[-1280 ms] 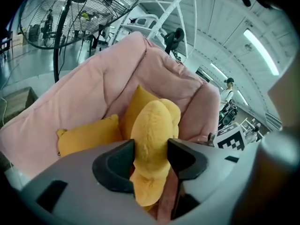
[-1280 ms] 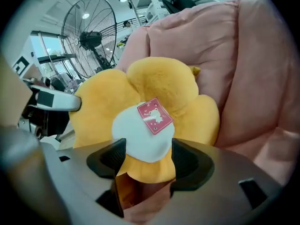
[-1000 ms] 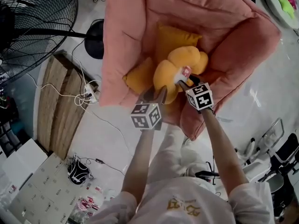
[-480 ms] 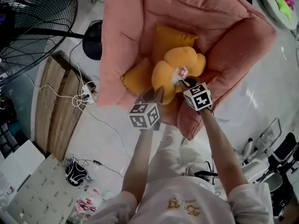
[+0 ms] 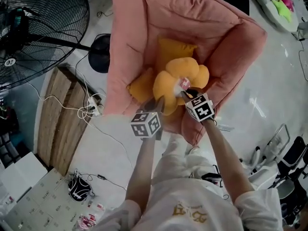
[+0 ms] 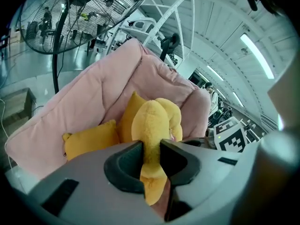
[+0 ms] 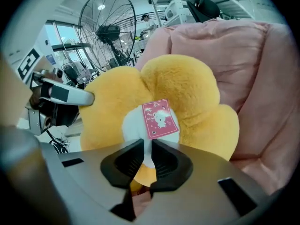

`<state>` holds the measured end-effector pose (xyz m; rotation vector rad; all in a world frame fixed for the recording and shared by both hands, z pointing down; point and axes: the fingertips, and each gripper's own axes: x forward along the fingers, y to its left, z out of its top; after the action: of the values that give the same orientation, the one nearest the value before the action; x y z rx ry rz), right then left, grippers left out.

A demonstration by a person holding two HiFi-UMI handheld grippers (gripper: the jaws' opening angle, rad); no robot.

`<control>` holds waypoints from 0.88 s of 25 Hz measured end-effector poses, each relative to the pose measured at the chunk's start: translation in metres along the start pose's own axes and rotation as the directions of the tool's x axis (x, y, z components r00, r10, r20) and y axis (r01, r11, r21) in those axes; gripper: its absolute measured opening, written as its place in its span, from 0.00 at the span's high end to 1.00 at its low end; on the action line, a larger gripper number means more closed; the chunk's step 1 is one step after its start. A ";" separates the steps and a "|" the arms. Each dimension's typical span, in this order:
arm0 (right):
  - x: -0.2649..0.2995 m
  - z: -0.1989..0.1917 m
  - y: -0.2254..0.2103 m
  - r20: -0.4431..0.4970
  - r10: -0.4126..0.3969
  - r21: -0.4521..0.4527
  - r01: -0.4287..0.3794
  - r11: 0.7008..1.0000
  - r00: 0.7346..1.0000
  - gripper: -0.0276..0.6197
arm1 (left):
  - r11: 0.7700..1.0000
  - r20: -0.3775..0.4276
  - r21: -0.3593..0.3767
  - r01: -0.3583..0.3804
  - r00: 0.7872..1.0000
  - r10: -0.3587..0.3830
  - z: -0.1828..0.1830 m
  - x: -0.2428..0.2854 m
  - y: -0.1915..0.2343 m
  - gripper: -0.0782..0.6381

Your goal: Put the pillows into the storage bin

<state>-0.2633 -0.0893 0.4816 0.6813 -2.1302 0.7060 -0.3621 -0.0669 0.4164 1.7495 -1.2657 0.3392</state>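
Pale glossy floor runs under a wide pink padded seat (image 5: pixel 130 42) with raised sides, seen from steeply above. To its left stands a large black pedestal fan (image 5: pixel 33 28), with a low wooden platform (image 5: pixel 65 114) and a white power strip (image 5: pixel 94 105) with trailing cables close by.

In the hollow of the seat sits a yellow flower-shaped plush pillow (image 5: pixel 179 73) with a white centre and a small pink tag (image 7: pixel 159 118). It stands in front of a yellow square pillow (image 5: pixel 173 49) that rests upright against the seat back. A second yellow cushion (image 5: pixel 140 84) lies just to its left.

Both grippers reach down onto the flower pillow. The left gripper (image 6: pixel 151 149) has just been closing its jaws, and they now squeeze one of the petals, so that the plush bulges above and below the dark pads. The right gripper (image 7: pixel 147 154) has likewise just been closing. Its jaws stand nearly together and pinch a fold of the pillow just below the tag, at the edge of the white centre. The two grippers sit near each other, the left at the pillow's lower left petal, the right at its middle.
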 end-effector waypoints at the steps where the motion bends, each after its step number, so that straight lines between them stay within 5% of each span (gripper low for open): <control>1: -0.006 0.002 0.003 0.002 -0.002 -0.001 0.002 1.000 1.000 0.86 | 1.000 0.005 0.001 0.001 1.000 -0.001 0.002 -0.005 -0.002 0.76; 22: -0.158 0.000 0.024 0.105 -0.111 -0.029 0.115 0.993 0.988 0.89 | 0.985 0.050 0.118 0.124 0.990 -0.131 0.017 -0.076 -0.117 0.76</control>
<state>-0.1919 -0.0354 0.3495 0.8288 -2.1732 0.5816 -0.2994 -0.0293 0.2967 1.9406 -1.1880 0.2936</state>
